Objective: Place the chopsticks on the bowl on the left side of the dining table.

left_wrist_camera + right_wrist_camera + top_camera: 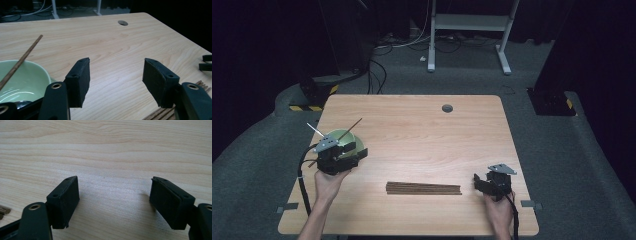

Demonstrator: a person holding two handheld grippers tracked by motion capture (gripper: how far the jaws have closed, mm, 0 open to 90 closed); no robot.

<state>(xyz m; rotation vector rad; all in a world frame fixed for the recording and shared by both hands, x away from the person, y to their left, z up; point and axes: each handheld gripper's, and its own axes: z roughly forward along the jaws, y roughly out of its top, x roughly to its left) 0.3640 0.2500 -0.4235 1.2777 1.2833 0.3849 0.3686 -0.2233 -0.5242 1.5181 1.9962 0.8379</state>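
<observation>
Green bowl (pixel 346 145) at left, brown chopstick (pixel 348 129) leaning inside

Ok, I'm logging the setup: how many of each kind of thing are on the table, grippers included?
Green bowl: 1
Brown stick leaning in the bowl: 1
Bundle of brown sticks, too fine to count singly: 1
Grippers (left gripper, right gripper): 2
Total: 5

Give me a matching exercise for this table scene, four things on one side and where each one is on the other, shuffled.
1. green bowl
2. bundle of chopsticks
3. right gripper
4. round hole

A. far edge of the table
B. lying flat at the near middle
C. near right corner, jaws open
D. left side, a chopstick leaning in it

Pairs: 1-D, 2-B, 3-C, 4-A
</observation>
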